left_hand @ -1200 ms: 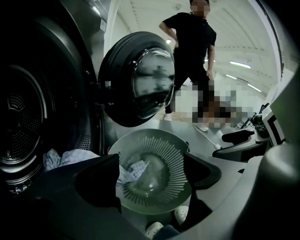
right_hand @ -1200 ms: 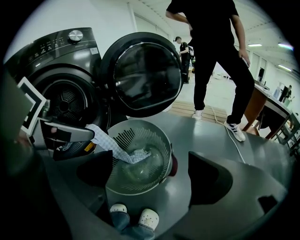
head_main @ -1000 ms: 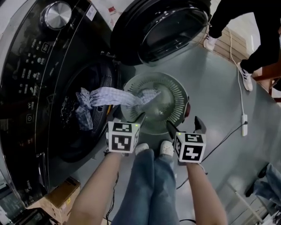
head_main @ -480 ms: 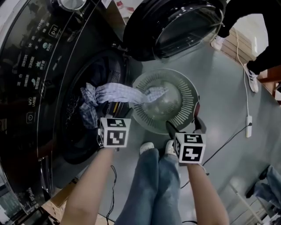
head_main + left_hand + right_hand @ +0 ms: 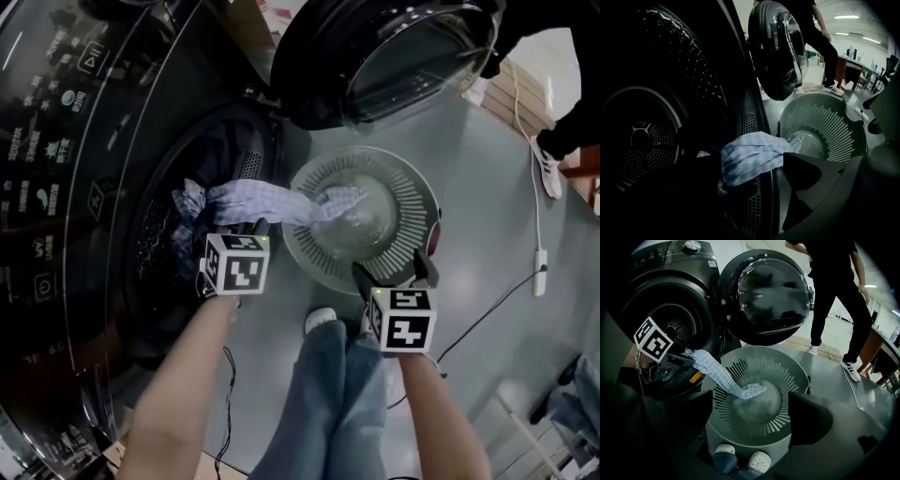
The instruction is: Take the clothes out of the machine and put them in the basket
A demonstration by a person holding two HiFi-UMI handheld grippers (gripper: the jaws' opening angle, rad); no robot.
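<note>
The left claw, jaws apart and gripping nothing, hovers at the mouth of the black front-loading washing machine. Just ahead of its jaws, a pale blue checked cloth drapes from the drum into the round grey slotted plastic basket. The basket sits straight ahead of the right claw, also open and empty.
</note>
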